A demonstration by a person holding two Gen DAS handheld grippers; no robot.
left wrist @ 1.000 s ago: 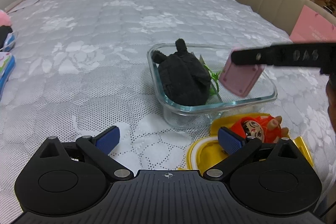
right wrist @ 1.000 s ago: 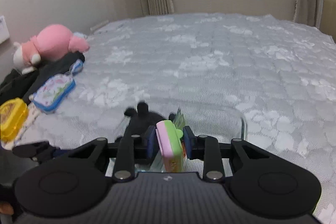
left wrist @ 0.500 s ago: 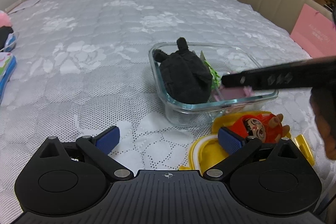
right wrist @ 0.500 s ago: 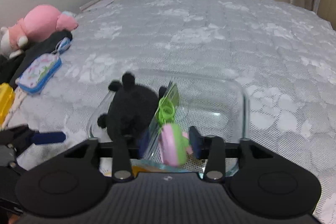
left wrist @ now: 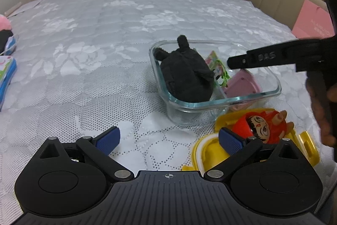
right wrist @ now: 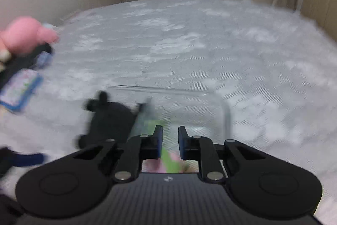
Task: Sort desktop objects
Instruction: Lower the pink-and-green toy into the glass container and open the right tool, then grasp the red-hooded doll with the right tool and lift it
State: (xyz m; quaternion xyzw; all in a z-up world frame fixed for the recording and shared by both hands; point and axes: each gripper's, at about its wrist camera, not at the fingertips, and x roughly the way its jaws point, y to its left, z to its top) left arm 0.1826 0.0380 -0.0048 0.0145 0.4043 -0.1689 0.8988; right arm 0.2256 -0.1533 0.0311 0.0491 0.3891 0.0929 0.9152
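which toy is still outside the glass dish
The red-haired doll, lying in the yellow case; the black plush and pink toy are inside the dish.

From my remote station I count one glass container (left wrist: 214, 101) holding three items: one black plush toy (left wrist: 185, 77), one pink-and-green case (left wrist: 242, 85), and one small printed packet with a green cord (left wrist: 214, 62). Beside the container I count one yellow box (left wrist: 208, 146) with one red figurine (left wrist: 261, 125). At the left edge: one pink plush (right wrist: 23, 35) and one blue-edged pouch (right wrist: 20, 91). Two grippers (left wrist: 168, 138) (right wrist: 170, 140).
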